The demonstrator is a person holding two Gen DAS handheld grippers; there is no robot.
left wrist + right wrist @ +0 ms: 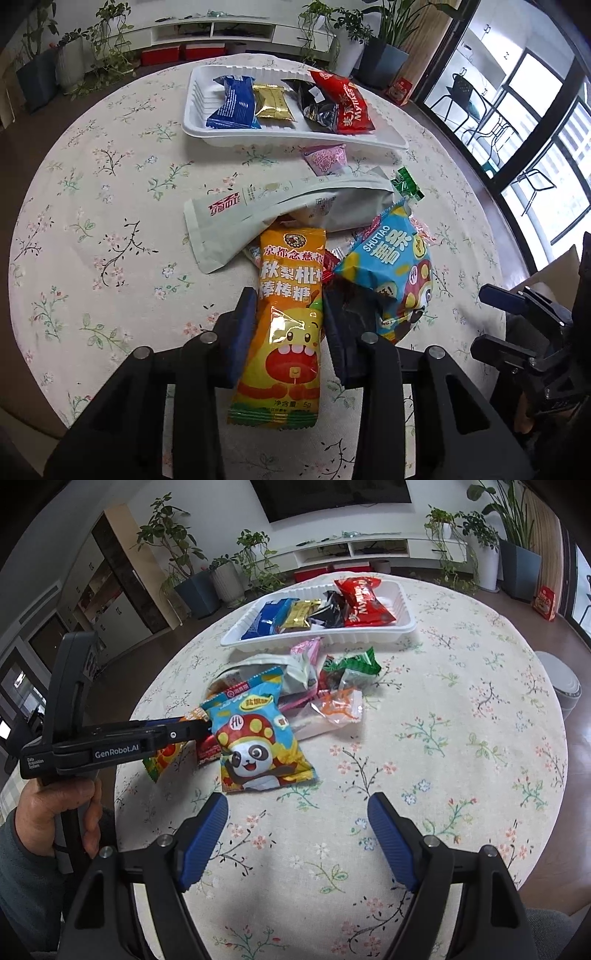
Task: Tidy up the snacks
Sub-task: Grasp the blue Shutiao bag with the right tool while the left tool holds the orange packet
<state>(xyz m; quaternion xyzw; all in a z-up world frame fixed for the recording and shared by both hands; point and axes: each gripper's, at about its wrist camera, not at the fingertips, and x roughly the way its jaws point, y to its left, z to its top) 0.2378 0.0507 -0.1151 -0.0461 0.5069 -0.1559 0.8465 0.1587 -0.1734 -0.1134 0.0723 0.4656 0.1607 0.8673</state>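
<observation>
Round desk [461, 709] under a cream cloth printed with small flowers and twigs; room behind has a low white media shelf [369, 550], potted plants [173, 542] along the wall, red boxes [184, 53] on the floor, and tall dark-framed windows [535, 122] at the right of the left wrist view. White ribbed plastic tray [207, 136] sits at the far side of the desk, long axis running across the view; four packets lie in it side by side: blue [234, 101], gold foil [271, 101], black [314, 103], red [345, 101]. Just nearer than the tray, a loose heap of snacks: small pink sachet [327, 158] beside the tray's front rim, long pale grey-white pouch [258, 206], green wrapper [356, 662], clear wrapper with orange print [338, 709], light-blue crisp bag with a cartoon panda [258, 746] on the near edge of the heap. Orange lollipop packet with a cartoon mouth [288, 325] lies at the near-left side of the heap, long axis pointing away toward the tray, top end under the grey pouch's edge. Left hand-held gripper [290, 317] has its blue pads pressed on the orange packet's two long sides, clamping it. Right hand-held gripper [297, 834] hangs over bare cloth, nearer than the panda bag, jaws spread wide with nothing between them. A hand [62, 812] in a dark sleeve grips the left tool's handle.
</observation>
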